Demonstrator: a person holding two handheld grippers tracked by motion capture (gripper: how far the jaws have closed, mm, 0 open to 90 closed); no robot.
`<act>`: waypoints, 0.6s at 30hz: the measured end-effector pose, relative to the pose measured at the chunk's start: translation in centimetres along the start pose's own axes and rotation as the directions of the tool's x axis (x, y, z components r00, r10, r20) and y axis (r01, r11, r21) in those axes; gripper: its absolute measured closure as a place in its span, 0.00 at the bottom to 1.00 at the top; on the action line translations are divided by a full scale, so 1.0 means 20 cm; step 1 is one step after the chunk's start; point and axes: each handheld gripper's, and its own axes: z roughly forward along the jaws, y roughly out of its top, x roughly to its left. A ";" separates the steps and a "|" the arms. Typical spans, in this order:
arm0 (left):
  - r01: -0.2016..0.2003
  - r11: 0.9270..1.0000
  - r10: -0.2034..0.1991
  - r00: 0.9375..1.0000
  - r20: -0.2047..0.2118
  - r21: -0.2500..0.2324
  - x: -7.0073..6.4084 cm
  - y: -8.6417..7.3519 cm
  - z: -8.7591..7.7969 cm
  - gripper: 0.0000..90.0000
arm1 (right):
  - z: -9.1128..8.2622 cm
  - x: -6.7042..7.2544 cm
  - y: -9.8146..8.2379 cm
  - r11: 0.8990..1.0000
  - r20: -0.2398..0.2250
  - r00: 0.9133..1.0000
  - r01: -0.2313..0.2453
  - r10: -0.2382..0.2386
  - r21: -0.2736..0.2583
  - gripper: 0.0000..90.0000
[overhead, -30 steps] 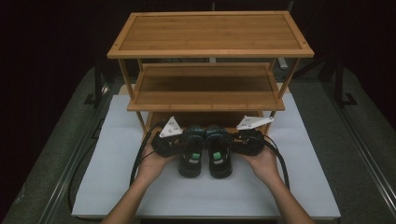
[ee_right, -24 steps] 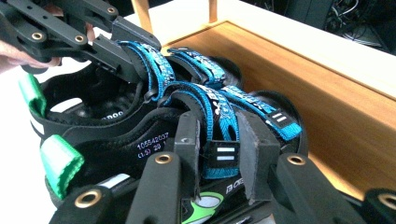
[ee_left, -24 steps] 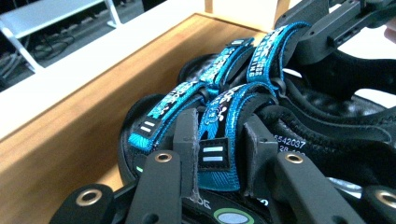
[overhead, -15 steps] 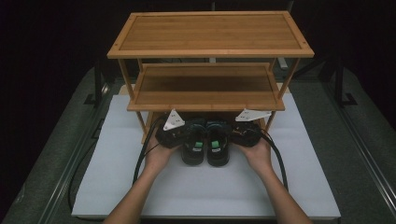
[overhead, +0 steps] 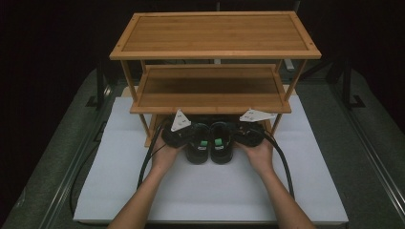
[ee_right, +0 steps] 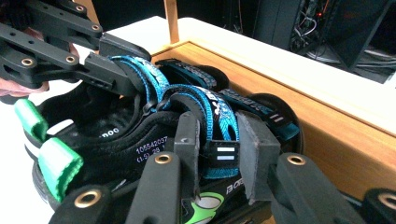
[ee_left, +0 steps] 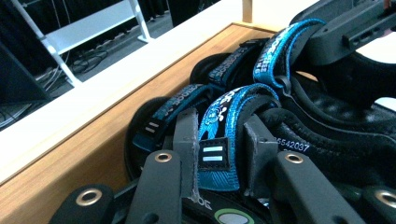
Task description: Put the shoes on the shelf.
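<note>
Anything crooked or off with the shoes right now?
Nothing stands out. The two black shoes sit side by side, toes under the wooden rack, each clamped by its blue strap: left gripper, right gripper.

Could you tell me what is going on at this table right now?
A person holds a gripper in each hand. The left gripper is shut on the blue strap of the left shoe; the right gripper is shut on the strap of the right shoe. The pair sits at the rack's bottom level.
</note>
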 end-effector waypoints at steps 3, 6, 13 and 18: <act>-0.005 1.000 0.005 1.000 0.004 0.003 0.00 0.00 0.00 0.78 | 0.00 0.00 0.00 1.000 0.014 1.000 0.015 -0.015 0.004 0.77; -0.026 0.999 0.026 1.000 0.002 0.020 -0.01 0.00 -0.01 0.77 | 0.00 0.01 0.00 0.999 0.016 1.000 0.025 -0.025 0.020 0.76; -0.032 0.999 0.032 0.999 -0.013 0.031 -0.01 0.00 -0.01 0.67 | -0.01 0.01 0.00 1.000 0.014 1.000 0.017 -0.018 0.019 0.70; -0.021 0.999 0.022 1.000 -0.017 0.037 -0.01 0.01 -0.01 0.53 | -0.01 0.01 0.00 1.000 0.018 1.000 -0.001 0.001 0.012 0.57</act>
